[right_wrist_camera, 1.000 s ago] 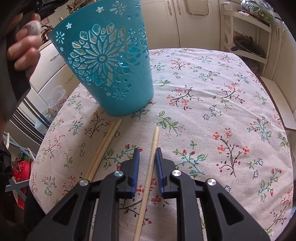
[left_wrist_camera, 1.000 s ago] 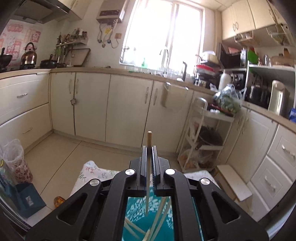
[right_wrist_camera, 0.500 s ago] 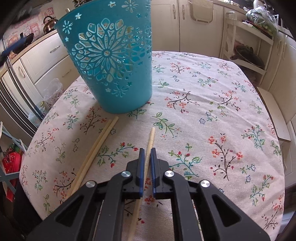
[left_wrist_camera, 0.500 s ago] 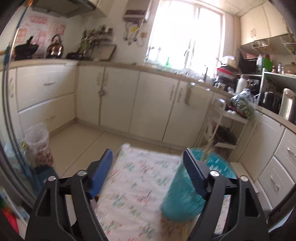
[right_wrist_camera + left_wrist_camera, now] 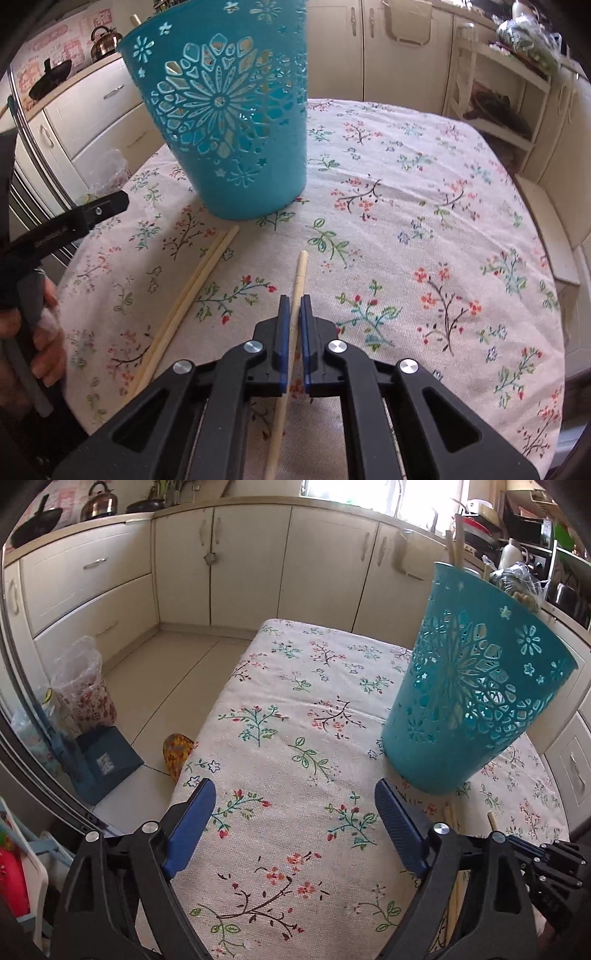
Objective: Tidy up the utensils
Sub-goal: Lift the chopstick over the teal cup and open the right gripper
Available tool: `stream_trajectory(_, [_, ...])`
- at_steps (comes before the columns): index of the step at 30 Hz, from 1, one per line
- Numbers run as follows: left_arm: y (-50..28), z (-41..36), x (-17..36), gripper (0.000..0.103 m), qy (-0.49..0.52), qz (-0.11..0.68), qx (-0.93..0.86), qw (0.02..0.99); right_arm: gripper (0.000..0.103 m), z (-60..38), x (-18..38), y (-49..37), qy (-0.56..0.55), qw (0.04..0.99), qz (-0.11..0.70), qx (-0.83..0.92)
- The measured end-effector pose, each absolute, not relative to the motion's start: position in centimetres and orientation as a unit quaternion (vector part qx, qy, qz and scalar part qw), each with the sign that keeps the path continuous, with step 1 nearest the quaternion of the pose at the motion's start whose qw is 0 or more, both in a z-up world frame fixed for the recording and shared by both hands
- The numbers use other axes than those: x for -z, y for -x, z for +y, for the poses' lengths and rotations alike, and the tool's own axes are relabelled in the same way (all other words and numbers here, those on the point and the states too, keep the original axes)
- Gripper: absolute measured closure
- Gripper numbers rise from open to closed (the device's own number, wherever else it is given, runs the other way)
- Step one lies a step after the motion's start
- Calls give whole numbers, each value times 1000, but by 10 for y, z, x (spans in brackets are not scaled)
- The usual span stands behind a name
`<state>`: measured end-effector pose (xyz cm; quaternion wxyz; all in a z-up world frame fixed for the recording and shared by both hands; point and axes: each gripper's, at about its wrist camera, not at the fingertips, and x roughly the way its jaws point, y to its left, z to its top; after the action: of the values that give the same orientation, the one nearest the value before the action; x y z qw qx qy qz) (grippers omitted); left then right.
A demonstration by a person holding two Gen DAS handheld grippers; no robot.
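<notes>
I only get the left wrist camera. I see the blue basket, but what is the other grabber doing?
Observer: The right gripper is shut on one chopstick.
Operator: Are there more sticks to pick up?
Observer: Yes, a pair of chopsticks lies side by side on the tablecloth, left of the held one.
Operator: Where does the held stick point?
Observer: Its tip points toward the teal basket and stops short of it.
</notes>
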<state>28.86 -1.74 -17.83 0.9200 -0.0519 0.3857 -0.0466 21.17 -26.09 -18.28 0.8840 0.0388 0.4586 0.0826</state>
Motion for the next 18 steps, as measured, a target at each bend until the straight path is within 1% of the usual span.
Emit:
stream_trajectory(2, [-290, -20, 181, 13, 48, 394, 47, 916, 97, -261, 183, -210, -29, 882, 462, -84])
stream_trajectory(5, [-294, -24, 186, 13, 38, 411, 46, 910, 97, -257, 184, -211, -8, 886, 456, -82])
stream_trajectory(9, [-296, -24, 188, 13, 36, 419, 46, 906, 97, -276, 176, -210, -77, 886, 449, -88])
stream_trajectory(13, [-297, -22, 191, 12, 44, 426, 46, 903, 97, -304, 138, -196, -169, 898, 388, -119])
stream_trajectory(18, [-297, -24, 192, 12, 40, 429, 43, 902, 97, -312, 84, -194, -235, 908, 307, -159])
